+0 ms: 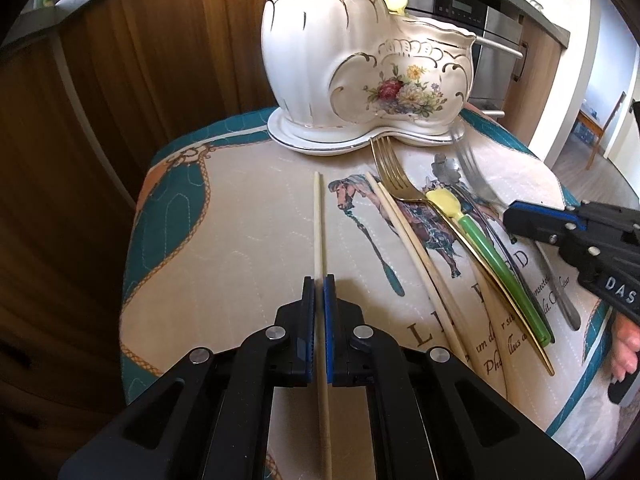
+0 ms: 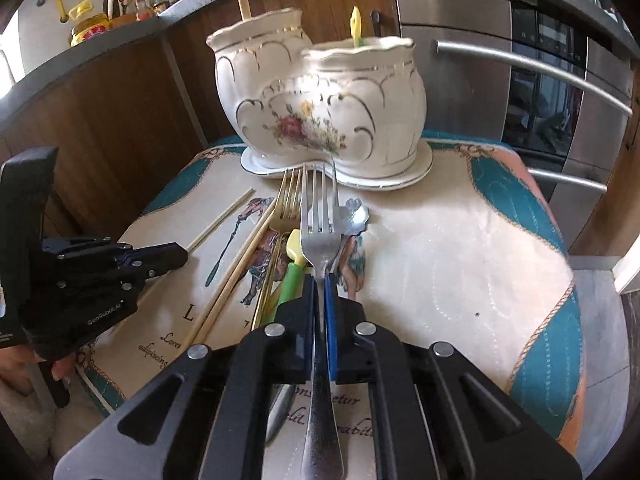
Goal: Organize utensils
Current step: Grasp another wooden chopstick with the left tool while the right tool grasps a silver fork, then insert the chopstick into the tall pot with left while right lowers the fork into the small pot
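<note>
Silver fork (image 2: 320, 236) clamped by its neck in right gripper (image 2: 319, 280) fingers, tines toward the far edge of the surface (image 2: 460, 248), just short of the ceramic holder (image 2: 320, 108). Lone chopstick (image 1: 319, 220) pinched in left gripper (image 1: 319, 280) fingers, lying left of the pile. Between them on the cloth: gold fork (image 1: 390, 168), green-handled utensil (image 1: 486, 248), second chopstick (image 1: 404, 232). Holder at far edge, already with a stick and a yellow-tipped utensil inside.
</note>
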A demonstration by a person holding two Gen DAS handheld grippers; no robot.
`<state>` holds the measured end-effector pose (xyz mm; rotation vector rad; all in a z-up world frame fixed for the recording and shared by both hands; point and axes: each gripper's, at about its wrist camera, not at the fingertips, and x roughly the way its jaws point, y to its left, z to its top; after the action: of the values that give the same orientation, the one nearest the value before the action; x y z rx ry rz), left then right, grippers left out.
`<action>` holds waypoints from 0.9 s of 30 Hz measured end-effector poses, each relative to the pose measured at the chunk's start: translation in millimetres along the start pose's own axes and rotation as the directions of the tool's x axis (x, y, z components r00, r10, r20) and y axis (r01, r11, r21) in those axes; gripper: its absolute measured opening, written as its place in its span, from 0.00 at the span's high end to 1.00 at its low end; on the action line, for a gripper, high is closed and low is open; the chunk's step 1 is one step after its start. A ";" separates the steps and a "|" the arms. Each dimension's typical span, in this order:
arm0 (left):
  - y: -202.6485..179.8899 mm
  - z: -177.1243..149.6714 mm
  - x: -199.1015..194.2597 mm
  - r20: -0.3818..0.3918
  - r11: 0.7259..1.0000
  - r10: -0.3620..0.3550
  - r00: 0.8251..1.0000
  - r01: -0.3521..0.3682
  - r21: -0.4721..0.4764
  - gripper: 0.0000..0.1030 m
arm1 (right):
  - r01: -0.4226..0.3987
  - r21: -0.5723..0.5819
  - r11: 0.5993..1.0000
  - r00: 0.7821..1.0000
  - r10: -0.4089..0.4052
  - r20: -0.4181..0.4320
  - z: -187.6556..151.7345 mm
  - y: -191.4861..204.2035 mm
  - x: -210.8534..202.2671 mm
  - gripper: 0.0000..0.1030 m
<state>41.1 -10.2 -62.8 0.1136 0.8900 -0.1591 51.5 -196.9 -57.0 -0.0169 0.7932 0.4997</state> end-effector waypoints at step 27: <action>40.6 62.6 -114.1 0.544 0.986 -0.070 0.836 0.140 -0.089 0.95 | 0.033 -0.001 0.999 0.858 -0.028 0.513 63.5 -3.0 -94.2 0.95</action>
<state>25.8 29.7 66.6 -0.0987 0.3353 -0.2241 40.0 -226.8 52.0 0.0931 0.2631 0.4491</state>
